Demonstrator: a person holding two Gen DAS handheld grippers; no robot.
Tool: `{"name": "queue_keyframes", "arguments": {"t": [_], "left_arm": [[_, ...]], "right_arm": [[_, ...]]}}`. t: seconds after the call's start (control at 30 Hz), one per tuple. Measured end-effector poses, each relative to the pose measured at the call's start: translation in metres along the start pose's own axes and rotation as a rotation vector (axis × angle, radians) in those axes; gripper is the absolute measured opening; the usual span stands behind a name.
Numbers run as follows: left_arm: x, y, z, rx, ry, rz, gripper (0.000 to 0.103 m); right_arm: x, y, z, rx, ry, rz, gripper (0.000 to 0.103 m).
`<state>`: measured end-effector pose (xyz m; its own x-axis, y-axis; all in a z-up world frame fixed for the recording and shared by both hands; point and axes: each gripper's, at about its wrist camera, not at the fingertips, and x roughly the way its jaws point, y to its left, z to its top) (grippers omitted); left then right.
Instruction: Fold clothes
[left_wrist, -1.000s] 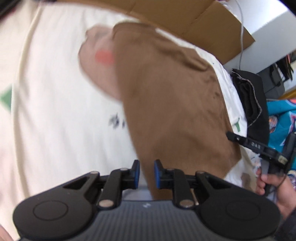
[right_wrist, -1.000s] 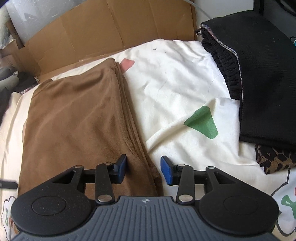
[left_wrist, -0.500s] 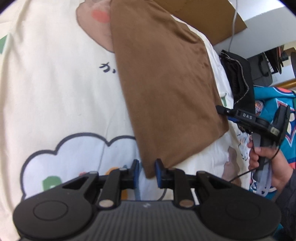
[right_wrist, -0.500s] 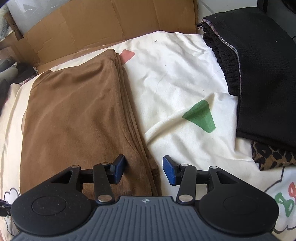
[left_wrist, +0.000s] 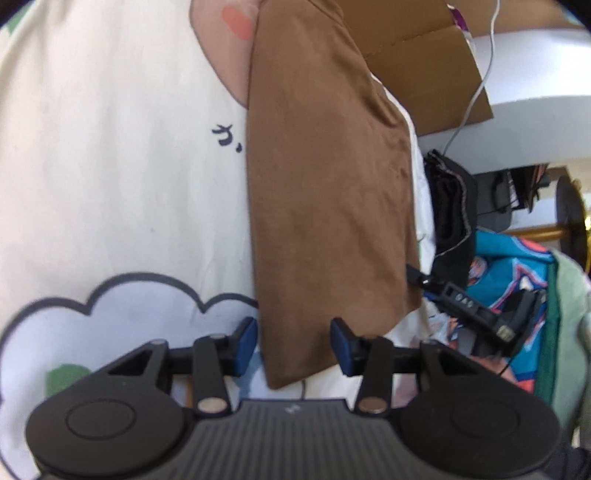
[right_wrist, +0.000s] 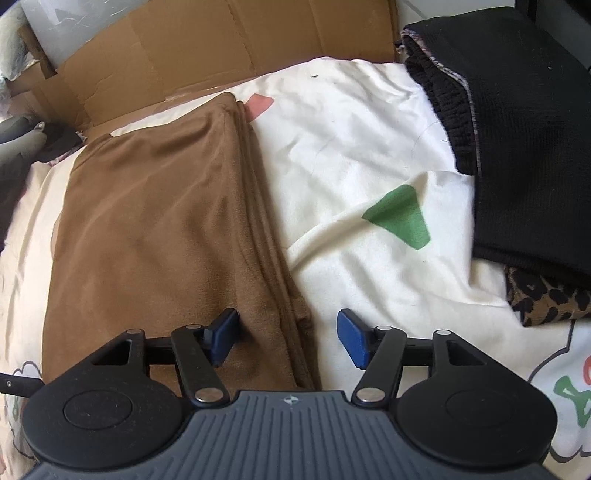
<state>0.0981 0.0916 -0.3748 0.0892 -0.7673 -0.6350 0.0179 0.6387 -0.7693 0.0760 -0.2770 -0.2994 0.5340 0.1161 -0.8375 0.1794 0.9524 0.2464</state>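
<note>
A brown garment (left_wrist: 325, 192) lies folded into a long flat rectangle on a cream printed sheet (left_wrist: 110, 166). In the left wrist view my left gripper (left_wrist: 293, 345) stands open over the garment's near left corner, with the cloth lying between the blue pads but not pinched. In the right wrist view the same brown garment (right_wrist: 155, 229) shows its stacked folded edge on the right side. My right gripper (right_wrist: 288, 338) is open astride that edge near the front corner. The right gripper's body (left_wrist: 476, 310) also appears at the right of the left wrist view.
A folded black garment (right_wrist: 517, 140) lies at the right on a leopard-print piece (right_wrist: 546, 299). Flattened cardboard (right_wrist: 207, 48) lines the far side of the sheet (right_wrist: 369, 147). A turquoise printed cloth (left_wrist: 517, 273) lies off the sheet's right edge.
My left gripper has opened from nearly shut and now straddles the brown garment's corner. The right gripper has widened a little and stayed at the folded edge.
</note>
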Motion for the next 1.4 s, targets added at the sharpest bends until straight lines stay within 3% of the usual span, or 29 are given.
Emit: {"name": "queue_keyframes", "arguments": {"t": [0.1,0.17,0.33,0.5,0.57,0.7,0.8,0.9,0.97,1.0,1.07,1.23,1.4], "left_arm": [[0.004,0.006,0.0,-0.033,0.008,-0.039,0.035],[0.003,0.011,-0.001,-0.049,0.009,-0.052,0.027],[0.003,0.02,-0.001,-0.084,0.003,-0.084,0.021],[0.011,0.017,0.0,-0.077,-0.009,-0.082,0.023],[0.015,0.016,0.001,-0.074,-0.013,-0.095,0.023],[0.015,0.024,-0.001,-0.106,-0.038,-0.154,0.023],[0.015,0.031,-0.004,-0.156,-0.066,-0.207,0.023],[0.018,0.027,-0.003,-0.116,-0.018,-0.221,0.023],[0.018,0.026,-0.001,-0.1,0.024,-0.223,0.022],[0.017,0.026,-0.001,-0.103,0.033,-0.227,0.022],[0.017,0.028,-0.003,-0.107,0.027,-0.21,0.013],[0.007,0.017,-0.006,-0.058,0.0,-0.174,0.009],[-0.021,0.002,-0.003,-0.007,-0.02,-0.13,0.007]], "right_arm": [[0.0,0.0,-0.002,-0.01,-0.002,0.03,0.064],[0.0,-0.004,-0.002,-0.002,-0.003,0.068,0.051],[-0.003,-0.016,-0.005,0.056,-0.022,0.141,0.025],[-0.005,-0.027,-0.008,0.133,-0.036,0.171,0.026],[-0.002,-0.028,-0.008,0.139,-0.028,0.162,0.04],[0.002,-0.029,-0.007,0.122,-0.021,0.173,0.042],[0.004,-0.03,-0.009,0.126,-0.022,0.2,0.049],[0.005,-0.029,-0.006,0.121,-0.001,0.199,0.049],[0.005,-0.029,-0.003,0.126,0.026,0.205,0.036],[0.005,-0.029,-0.002,0.127,0.039,0.209,0.034],[0.003,-0.028,-0.003,0.111,0.051,0.208,0.029],[-0.003,-0.026,-0.009,0.139,0.047,0.206,0.011],[-0.012,-0.019,-0.014,0.208,0.05,0.213,0.01]]}}
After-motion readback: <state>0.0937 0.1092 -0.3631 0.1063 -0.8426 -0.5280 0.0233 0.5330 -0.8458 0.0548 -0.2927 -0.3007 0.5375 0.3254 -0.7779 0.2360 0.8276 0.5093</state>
